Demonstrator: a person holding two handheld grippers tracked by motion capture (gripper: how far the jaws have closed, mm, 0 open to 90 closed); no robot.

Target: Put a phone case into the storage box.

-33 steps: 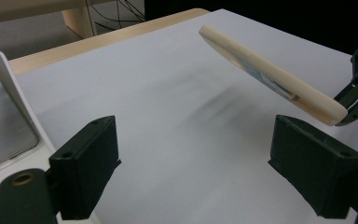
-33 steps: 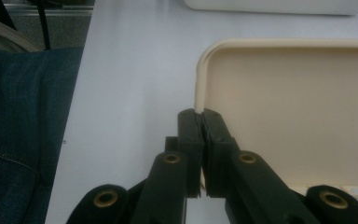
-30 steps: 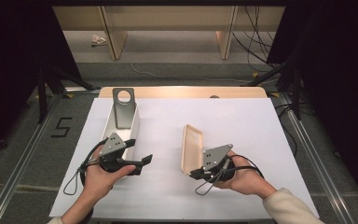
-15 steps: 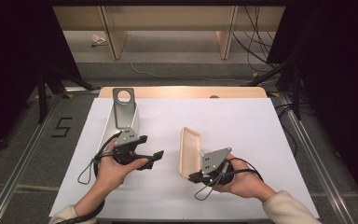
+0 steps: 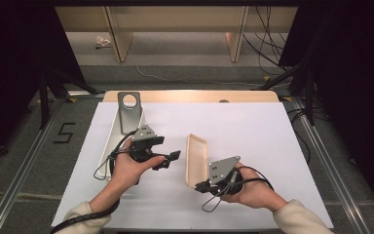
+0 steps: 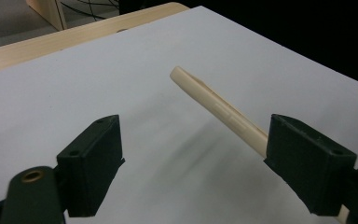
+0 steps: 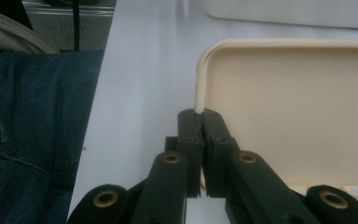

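Landmark: the beige lid (image 5: 196,160) is taken as the reference; it is held tilted on its long edge on the white sheet (image 5: 272,141), near the sheet's middle.
Right gripper (image 5: 199,185): it is seen at the near end of the lid, held in the right hand (image 5: 253,191). In the right gripper view its jaws are pressed together on the lid's rim (image 7: 200,100), with hardly a gap left between the pads, so the lid is gripped by its edge at a near corner.
Lid in the right gripper view: its hollow inner face (image 7: 303,107) is turned toward the camera, to the right of the jaws.
Left gripper (image 5: 169,158): it is held in the left hand (image 5: 129,168) just left of the lid and is pointed toward it. Its jaws are spread wide, and nothing is held between them.
Left gripper view: the lid (image 6: 214,105) is seen edge-on beyond the jaws, running from the middle toward the right pad (image 6: 307,168), behind which its near end is hidden. Whether that pad touches the lid cannot be told.
White tray (image 5: 108,141): it lies left of the lid, beyond the left hand, well apart from the lid.
Grey plate (image 5: 129,111): it is propped at the tray's far end, a round hole at its top.
Cables: one is trailed from each gripper across the sheet, toward the near side of the lid.
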